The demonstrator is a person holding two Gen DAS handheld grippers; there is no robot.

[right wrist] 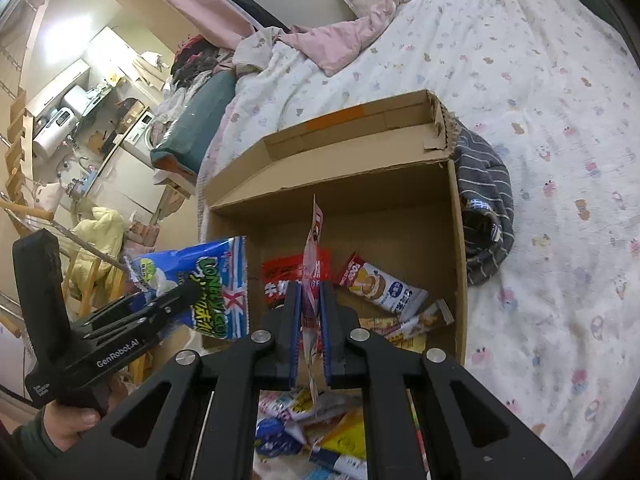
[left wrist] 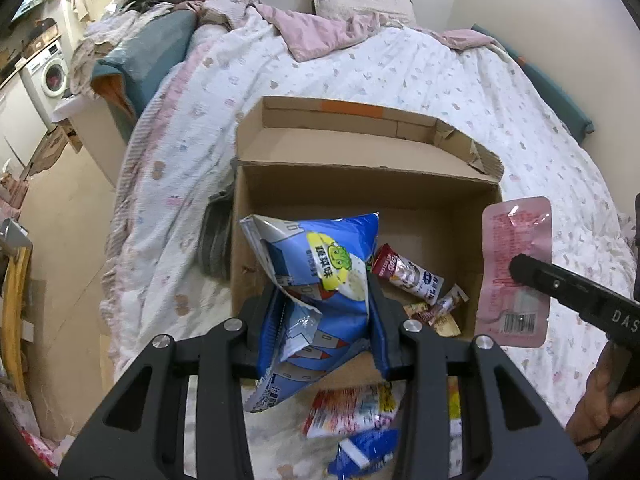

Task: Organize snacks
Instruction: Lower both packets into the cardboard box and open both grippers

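An open cardboard box (left wrist: 360,184) lies on the bed with several snack packets on its floor. My left gripper (left wrist: 326,294) is shut on a puffy blue snack bag (left wrist: 320,260), which hangs over the box's near left corner. In the right wrist view this blue bag (right wrist: 212,280) shows left of the box (right wrist: 332,200), in the left gripper (right wrist: 188,292). My right gripper (right wrist: 311,292) is shut on a flat pink packet (right wrist: 314,256), seen edge-on over the box's near side. In the left wrist view the pink packet (left wrist: 516,240) hangs by the box's right wall.
Loose snack packets (right wrist: 304,420) lie on the bedcover in front of the box. A grey striped garment (right wrist: 484,208) is bunched against the box's right wall. A red packet (right wrist: 280,272) and a wafer packet (right wrist: 380,284) lie inside. The bed's left edge drops to the floor (left wrist: 60,220).
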